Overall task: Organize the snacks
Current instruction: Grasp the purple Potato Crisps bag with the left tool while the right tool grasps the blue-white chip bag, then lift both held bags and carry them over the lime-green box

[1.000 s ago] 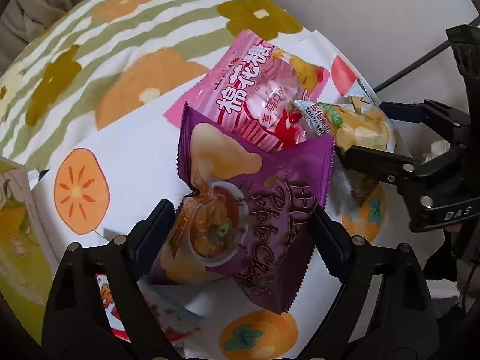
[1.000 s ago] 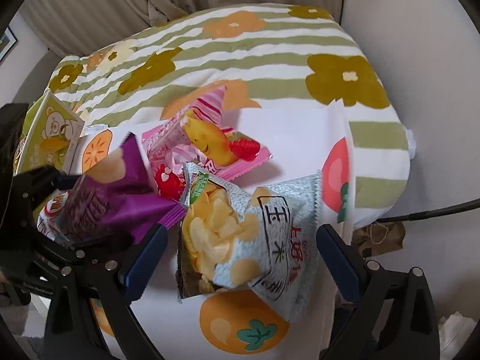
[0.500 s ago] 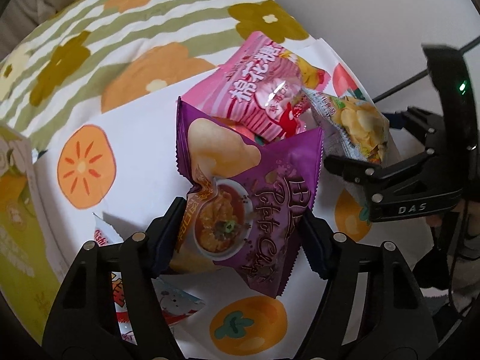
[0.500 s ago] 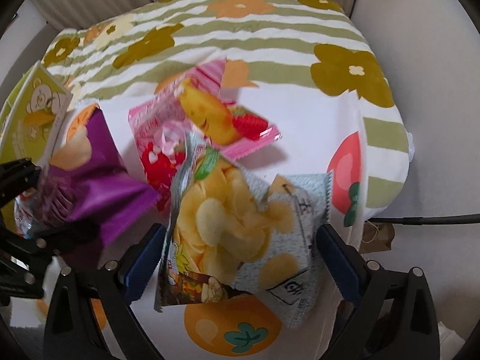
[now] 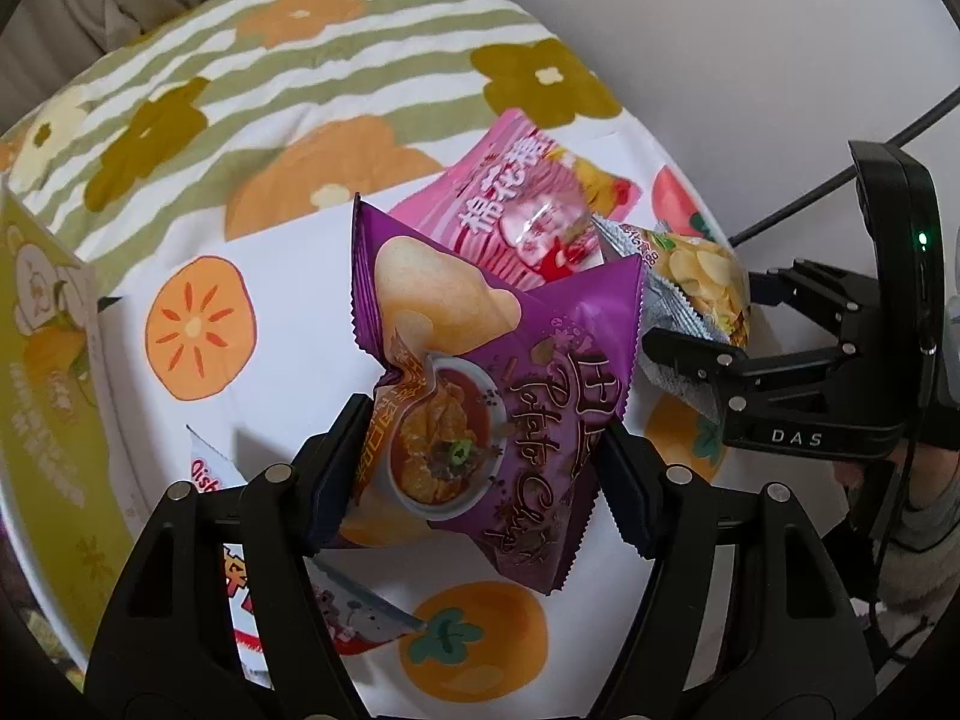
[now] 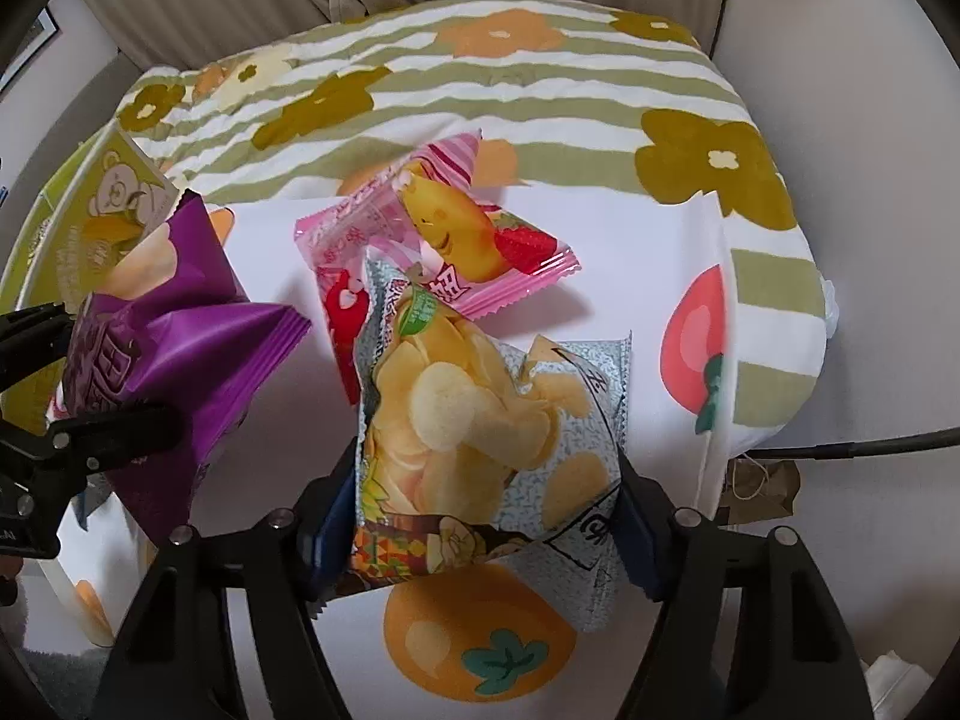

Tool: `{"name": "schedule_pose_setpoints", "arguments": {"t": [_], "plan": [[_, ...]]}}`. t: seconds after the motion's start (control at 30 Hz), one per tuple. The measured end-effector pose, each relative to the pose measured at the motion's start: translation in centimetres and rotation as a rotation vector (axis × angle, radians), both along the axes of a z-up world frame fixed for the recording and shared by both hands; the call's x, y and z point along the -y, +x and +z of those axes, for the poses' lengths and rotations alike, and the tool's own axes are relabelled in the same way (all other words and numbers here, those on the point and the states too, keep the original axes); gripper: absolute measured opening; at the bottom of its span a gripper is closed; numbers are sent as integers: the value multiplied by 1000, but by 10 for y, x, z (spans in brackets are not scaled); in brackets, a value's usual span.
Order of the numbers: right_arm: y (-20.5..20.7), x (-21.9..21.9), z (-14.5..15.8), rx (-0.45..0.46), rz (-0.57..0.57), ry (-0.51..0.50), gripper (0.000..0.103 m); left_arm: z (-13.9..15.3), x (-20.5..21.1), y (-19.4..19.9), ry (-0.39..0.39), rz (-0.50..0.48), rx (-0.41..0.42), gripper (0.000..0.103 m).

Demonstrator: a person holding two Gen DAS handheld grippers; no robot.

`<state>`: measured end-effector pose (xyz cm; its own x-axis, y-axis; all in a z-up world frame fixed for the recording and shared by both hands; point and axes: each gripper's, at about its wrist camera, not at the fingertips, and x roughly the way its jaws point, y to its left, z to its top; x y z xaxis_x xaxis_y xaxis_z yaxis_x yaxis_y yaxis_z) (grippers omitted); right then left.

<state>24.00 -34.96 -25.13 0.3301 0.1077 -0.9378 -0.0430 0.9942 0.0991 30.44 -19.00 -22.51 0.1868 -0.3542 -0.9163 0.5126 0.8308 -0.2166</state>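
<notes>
a purple potato chip bag [image 5: 498, 396] sits clenched between the jaws of the left gripper [image 5: 480, 468], its sides crumpled. to its right, a pale grey chip bag [image 6: 480, 420] is squeezed in the right gripper [image 6: 486, 498], whose jaws have just been closing on it. a pink marshmallow packet [image 6: 432, 234] lies just beyond both on a fruit-printed cloth [image 6: 630, 300]. at far left stands a green bear box [image 5: 42, 330].
</notes>
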Motion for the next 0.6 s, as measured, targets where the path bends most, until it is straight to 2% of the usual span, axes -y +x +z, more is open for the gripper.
{"name": "schedule_pose_setpoints", "arguments": {"t": [0.13, 0.37, 0.6], "plan": [[-11, 3, 17, 47, -22, 33, 67, 18, 2, -10, -25, 15, 36, 68], [-33, 4, 68, 162, -38, 66, 67, 64, 1, -33, -79, 51, 129, 68], [-51, 0, 113, 254, 4, 57, 67, 113, -12, -57, -122, 126, 231, 68]]}}
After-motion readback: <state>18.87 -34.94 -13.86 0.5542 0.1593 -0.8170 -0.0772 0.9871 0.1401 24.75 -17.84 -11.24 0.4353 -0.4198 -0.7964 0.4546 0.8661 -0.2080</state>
